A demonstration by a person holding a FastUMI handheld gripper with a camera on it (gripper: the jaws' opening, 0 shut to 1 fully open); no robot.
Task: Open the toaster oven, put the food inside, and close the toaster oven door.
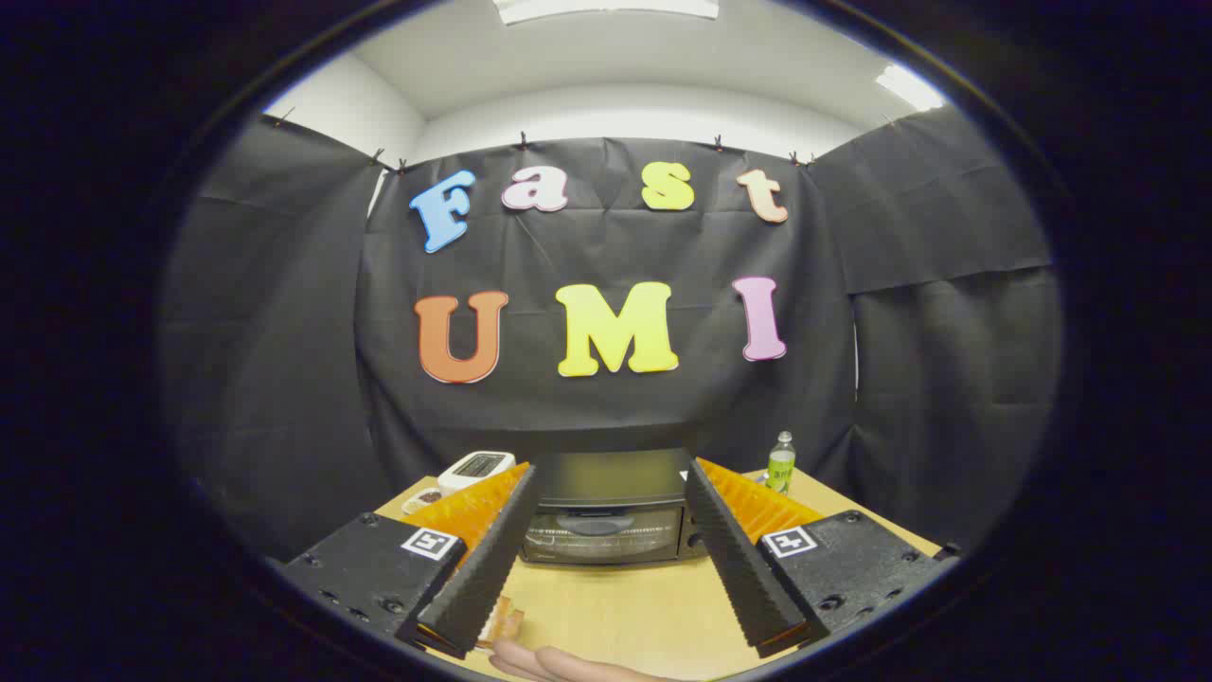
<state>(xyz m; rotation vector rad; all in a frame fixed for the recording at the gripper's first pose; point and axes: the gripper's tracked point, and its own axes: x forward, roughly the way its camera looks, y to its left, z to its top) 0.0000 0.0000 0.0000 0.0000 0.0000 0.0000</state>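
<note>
The gripper (pixel 611 549) hangs wide open and empty above the table (pixel 625 606), the closed toaster oven (pixel 606 516) just ahead between its fingers, so I reckon the opening step comes first: reach in and catch the door's top edge.

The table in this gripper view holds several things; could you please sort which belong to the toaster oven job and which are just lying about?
For the job:
- toaster oven, door shut, beyond the fingers
- food, near the left finger
- gripper, open, holding nothing

Lying about:
- green bottle
- white device
- small dish
</note>
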